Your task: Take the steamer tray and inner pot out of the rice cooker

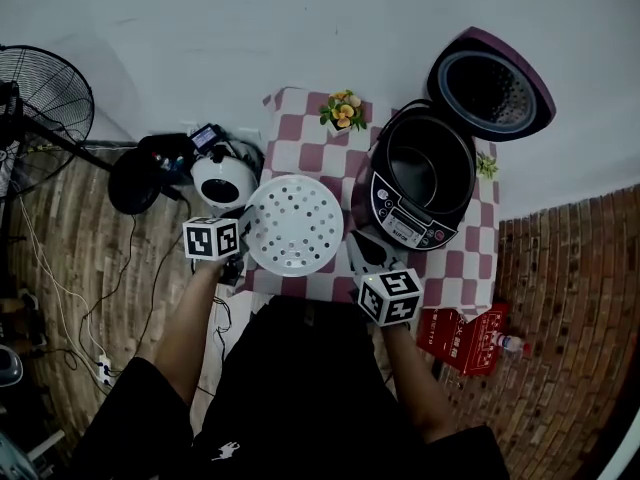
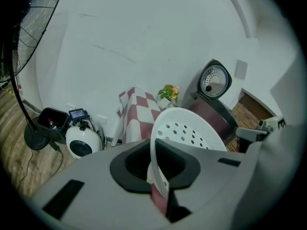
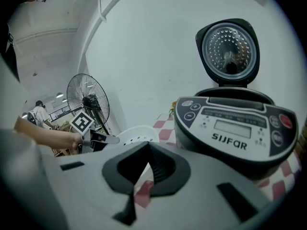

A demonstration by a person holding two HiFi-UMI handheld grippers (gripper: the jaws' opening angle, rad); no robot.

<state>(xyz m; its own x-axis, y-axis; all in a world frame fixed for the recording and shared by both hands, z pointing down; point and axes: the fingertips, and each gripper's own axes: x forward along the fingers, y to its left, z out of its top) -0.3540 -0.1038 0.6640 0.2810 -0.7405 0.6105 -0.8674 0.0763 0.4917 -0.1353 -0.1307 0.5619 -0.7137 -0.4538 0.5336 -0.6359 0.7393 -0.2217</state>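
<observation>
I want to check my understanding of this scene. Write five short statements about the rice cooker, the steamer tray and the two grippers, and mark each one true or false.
1. The lid of the rice cooker stands open. True.
2. The left gripper is closed on the rim of the white steamer tray. True.
3. The right gripper grips the inner pot. False: its jaws are together with nothing between them, in front of the cooker.
4. The steamer tray sits inside the rice cooker. False: it is outside, to the cooker's left, over the checked cloth.
5. A small pot of flowers stands on the checked cloth. True.
</observation>
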